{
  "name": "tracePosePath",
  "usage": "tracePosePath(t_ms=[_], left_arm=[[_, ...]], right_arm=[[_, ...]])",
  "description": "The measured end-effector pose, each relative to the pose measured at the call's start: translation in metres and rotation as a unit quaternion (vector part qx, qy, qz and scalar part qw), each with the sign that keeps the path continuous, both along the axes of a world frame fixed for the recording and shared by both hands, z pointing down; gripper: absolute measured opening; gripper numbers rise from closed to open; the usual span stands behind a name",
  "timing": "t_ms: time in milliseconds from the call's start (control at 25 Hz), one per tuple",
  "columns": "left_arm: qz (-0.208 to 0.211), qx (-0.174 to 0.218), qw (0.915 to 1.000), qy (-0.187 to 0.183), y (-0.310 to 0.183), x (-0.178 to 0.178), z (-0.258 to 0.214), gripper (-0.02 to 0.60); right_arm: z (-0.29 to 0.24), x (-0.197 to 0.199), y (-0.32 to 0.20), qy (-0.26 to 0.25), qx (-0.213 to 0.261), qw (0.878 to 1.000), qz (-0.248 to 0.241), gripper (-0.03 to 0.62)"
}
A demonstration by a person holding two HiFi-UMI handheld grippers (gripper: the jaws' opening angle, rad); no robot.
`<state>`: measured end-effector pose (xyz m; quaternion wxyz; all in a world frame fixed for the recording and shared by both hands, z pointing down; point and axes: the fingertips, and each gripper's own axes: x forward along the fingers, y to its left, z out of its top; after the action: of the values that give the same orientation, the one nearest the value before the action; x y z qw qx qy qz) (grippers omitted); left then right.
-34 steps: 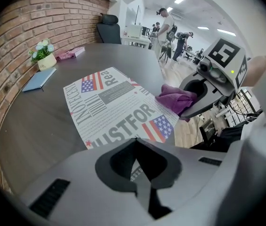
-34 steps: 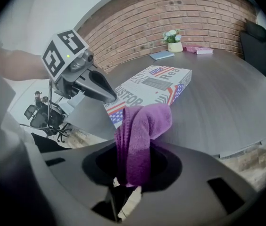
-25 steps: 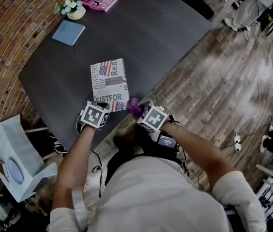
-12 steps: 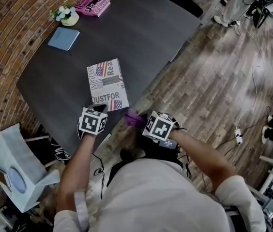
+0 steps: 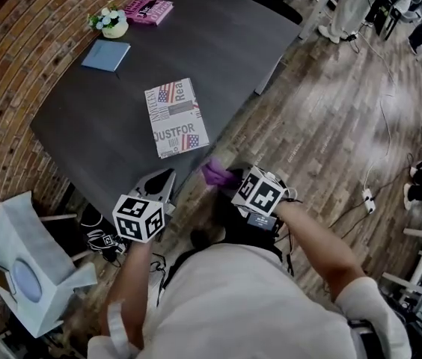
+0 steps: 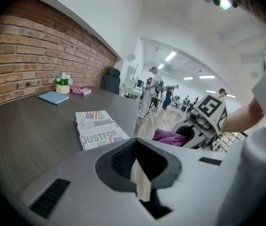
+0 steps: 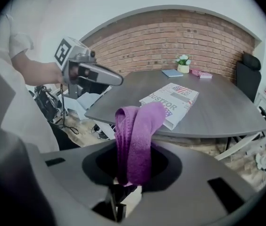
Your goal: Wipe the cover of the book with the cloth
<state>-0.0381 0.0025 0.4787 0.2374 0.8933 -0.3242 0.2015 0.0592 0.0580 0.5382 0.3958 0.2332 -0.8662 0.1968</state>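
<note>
Dark table [image 5: 226,36] by the brick wall [image 5: 16,66] carries the book [image 5: 176,117], lying flat with its cover up. Near the book's front-left corner your left gripper [image 5: 166,176] has its jaws closed on nothing. Beyond the book's front-right corner your right gripper [image 5: 230,182] pinches the purple cloth [image 5: 215,173], clear of the cover.

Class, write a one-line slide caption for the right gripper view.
Right gripper clamps a purple cloth, held off the table's edge, facing the flag-printed book.
</note>
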Motion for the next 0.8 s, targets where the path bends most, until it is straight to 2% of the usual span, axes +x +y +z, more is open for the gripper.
tracePosePath(t_ms=[160,280,560,800], left_arm=[[-0.012,0.023,0.9960,0.086,0.037,-0.018,-0.036,0.009],[-0.010,0.040,0.9910,0.128,0.065,-0.034,-0.057,0.009],[0.021,0.059,0.9828,0.173,0.116,-0.058,-0.097,0.009],[0.027,0.087,0.9741,0.207,0.144,-0.073,-0.135,0.009]], right_arm=[[-0.020,-0.007,0.016,0.000,0.030,0.999,0.035,0.104],[-0.039,-0.011,0.031,-0.010,0.055,0.996,0.068,0.104],[-0.077,-0.012,0.084,-0.044,0.090,0.984,0.151,0.104],[-0.108,-0.003,0.118,-0.049,0.116,0.975,0.185,0.104]])
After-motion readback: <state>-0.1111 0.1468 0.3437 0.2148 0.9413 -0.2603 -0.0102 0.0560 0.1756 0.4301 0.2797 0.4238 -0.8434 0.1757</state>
